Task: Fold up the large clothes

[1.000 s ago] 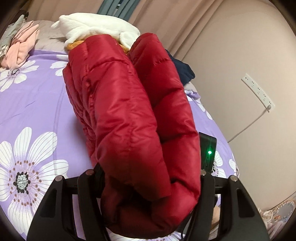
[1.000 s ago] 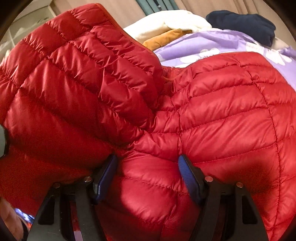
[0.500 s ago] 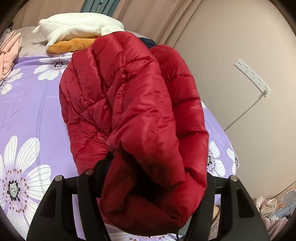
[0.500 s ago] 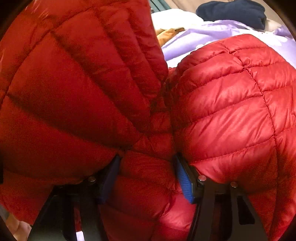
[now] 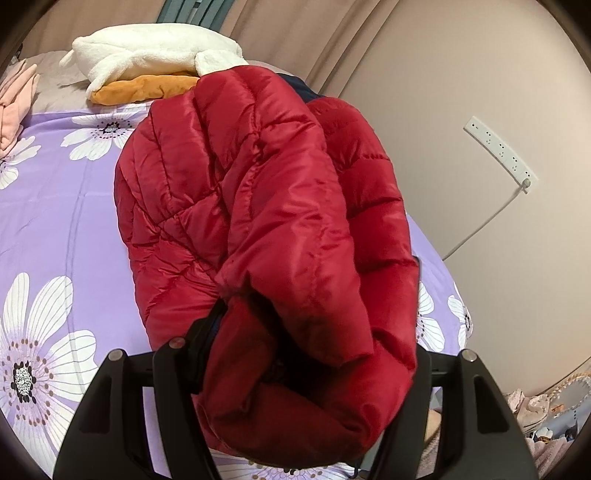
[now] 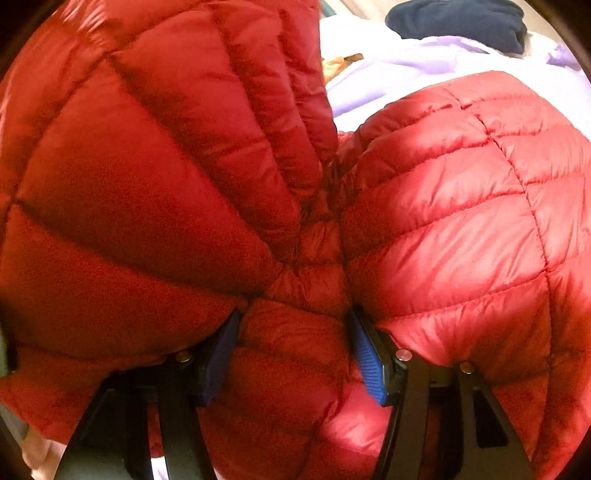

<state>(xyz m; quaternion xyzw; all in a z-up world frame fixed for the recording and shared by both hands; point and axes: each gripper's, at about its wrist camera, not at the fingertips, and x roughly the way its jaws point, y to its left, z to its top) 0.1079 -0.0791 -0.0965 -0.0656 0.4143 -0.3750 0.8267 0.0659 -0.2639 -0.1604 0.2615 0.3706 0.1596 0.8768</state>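
A red quilted puffer jacket (image 5: 258,184) lies doubled over on the purple flowered bedsheet (image 5: 55,203). Its thick near end fills my left gripper (image 5: 314,332). The jaws there are opening a little, but the bundle still bulges tight against both fingers. In the right wrist view the jacket (image 6: 461,221) fills nearly the whole picture. My right gripper (image 6: 291,325) is shut on a pinched fold of it, with the blue pads (image 6: 364,358) pressed into the padding. A raised flap stands on the left and a flatter panel lies on the right.
At the head of the bed a white fleece garment (image 5: 147,51) rests on an orange one (image 5: 140,88). Pink clothes (image 5: 14,103) lie at the far left and a navy garment (image 6: 461,22) at the back. A wall with a power strip (image 5: 498,151) runs along the bed's right side.
The right pads have closed in on the fold. The jacket's left flap has risen and now hides most of the bed. In the left view the bundle has slumped and spread leftward.
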